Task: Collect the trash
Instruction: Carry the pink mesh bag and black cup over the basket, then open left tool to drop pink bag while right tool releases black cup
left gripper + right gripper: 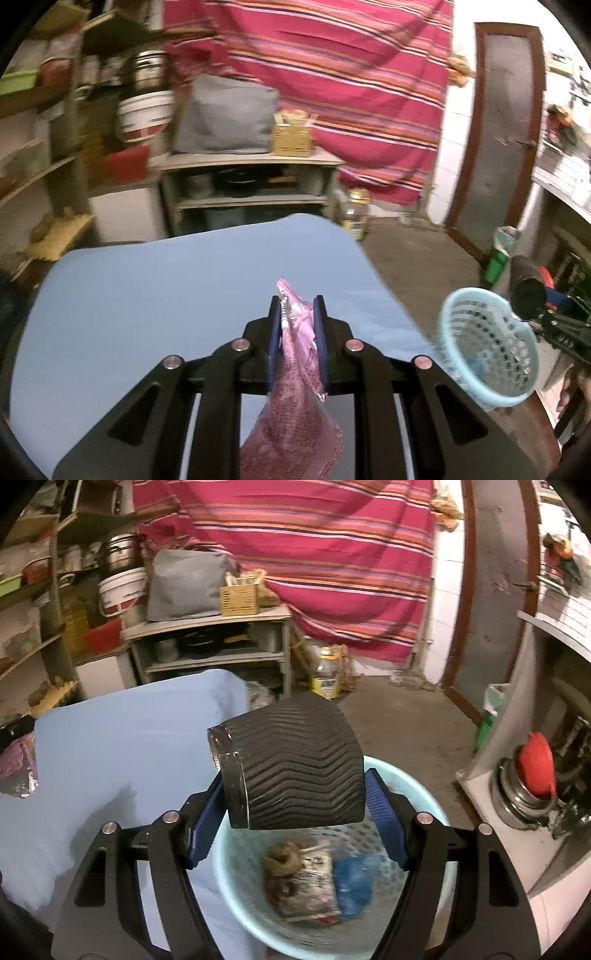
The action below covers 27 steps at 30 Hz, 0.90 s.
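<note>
Cluttered shelves, a striped red curtain and a bare concrete floor frame a blue-covered table where a trash pickup is under way. At the table's right edge, a pale blue perforated basket sits low beside the surface, placed where both hands can reach it; it already holds a crumpled printed wrapper, a brown scrap and something blue. The right gripper clamps a black ribbed paper cup sideways between its widely spread blue pads, holding it directly above the basket's mouth, apparently so that a release would drop it straight in. The left gripper, its jaws nearly together, pinches a pink foil wrapper by its upper part, letting the rest hang free below the fingers over the table, well short of the basket off to its right. Both pieces remain in hand, neither yet binned.
</note>
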{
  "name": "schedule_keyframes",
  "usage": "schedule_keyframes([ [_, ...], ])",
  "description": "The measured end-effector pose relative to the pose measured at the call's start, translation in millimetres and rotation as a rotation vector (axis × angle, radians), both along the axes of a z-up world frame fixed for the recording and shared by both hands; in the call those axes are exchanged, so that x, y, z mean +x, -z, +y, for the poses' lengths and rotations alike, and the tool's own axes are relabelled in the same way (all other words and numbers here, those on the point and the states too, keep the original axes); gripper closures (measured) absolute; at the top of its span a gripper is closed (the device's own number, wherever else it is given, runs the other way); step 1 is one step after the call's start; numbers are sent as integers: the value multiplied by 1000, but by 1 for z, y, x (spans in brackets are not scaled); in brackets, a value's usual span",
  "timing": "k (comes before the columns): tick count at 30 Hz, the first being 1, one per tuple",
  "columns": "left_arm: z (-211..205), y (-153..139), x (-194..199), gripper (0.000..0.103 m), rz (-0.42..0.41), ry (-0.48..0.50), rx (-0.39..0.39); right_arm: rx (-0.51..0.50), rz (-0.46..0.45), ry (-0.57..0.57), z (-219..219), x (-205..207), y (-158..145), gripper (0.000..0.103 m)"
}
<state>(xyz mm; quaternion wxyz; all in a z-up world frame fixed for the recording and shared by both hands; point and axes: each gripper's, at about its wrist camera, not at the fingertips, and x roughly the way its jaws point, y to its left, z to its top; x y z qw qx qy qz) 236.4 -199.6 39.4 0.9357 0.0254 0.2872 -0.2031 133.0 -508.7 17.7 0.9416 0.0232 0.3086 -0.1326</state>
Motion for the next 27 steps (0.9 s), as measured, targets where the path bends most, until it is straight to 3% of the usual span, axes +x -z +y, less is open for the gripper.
schedule_keyframes([
  [11,-135,3,-14,85,38,193,-53,44,-17,118,-59,-37,8,31],
  [17,-196,18,-23,85,63,259,-38,75,-11,142,-73,-39,14,31],
  [27,-239,44,-2,82,95,251,13,93,6,165,-74,-25,23,31],
])
